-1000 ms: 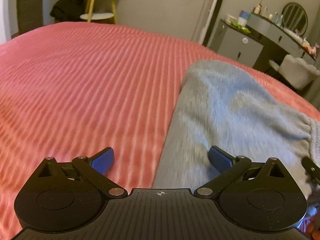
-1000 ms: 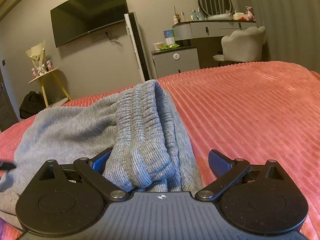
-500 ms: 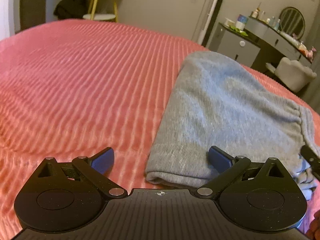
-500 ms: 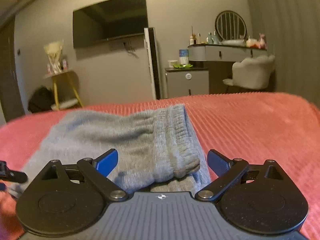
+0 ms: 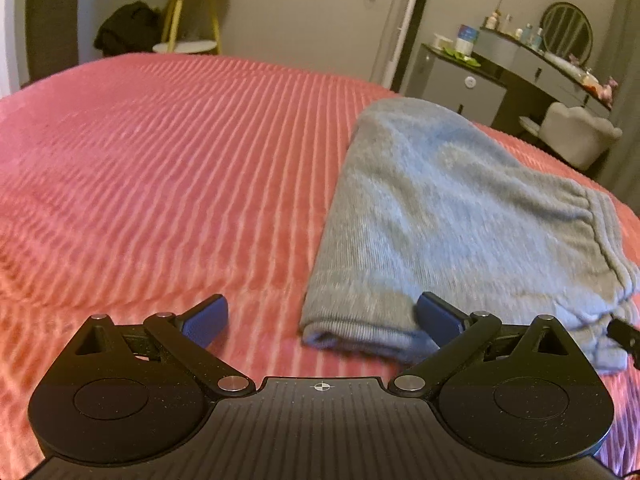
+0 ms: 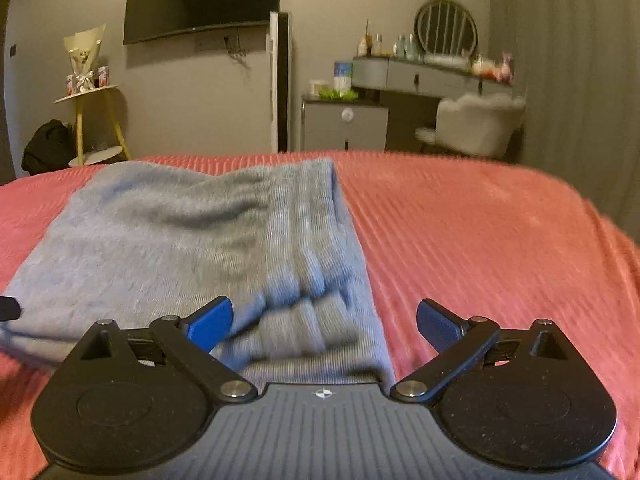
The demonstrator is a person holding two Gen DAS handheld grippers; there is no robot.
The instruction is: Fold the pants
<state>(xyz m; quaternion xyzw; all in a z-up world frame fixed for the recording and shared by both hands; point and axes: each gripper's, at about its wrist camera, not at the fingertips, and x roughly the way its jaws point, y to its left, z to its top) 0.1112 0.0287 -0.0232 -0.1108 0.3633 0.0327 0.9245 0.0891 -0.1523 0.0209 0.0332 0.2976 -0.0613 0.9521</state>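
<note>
Grey ribbed pants (image 5: 440, 216) lie folded in a compact stack on the pink bedspread (image 5: 160, 168). In the right wrist view the pants (image 6: 192, 240) show their elastic waistband on the right side. My left gripper (image 5: 322, 318) is open and empty, just short of the stack's near left corner. My right gripper (image 6: 324, 320) is open and empty, above the near waistband end, not gripping it. The right gripper's tip shows at the right edge of the left wrist view (image 5: 624, 334).
The ribbed pink bedspread (image 6: 480, 240) stretches left and right of the pants. Beyond the bed stand a yellow-legged side table (image 6: 92, 120), a tall white fan (image 6: 280, 80), a grey dresser with a round mirror (image 6: 440, 72) and a white chair (image 6: 472, 124).
Both grippers have pulled back from the pants and risen. The right gripper, earlier around the waistband, now stands clear of it. The folded stack lies flat and still.
</note>
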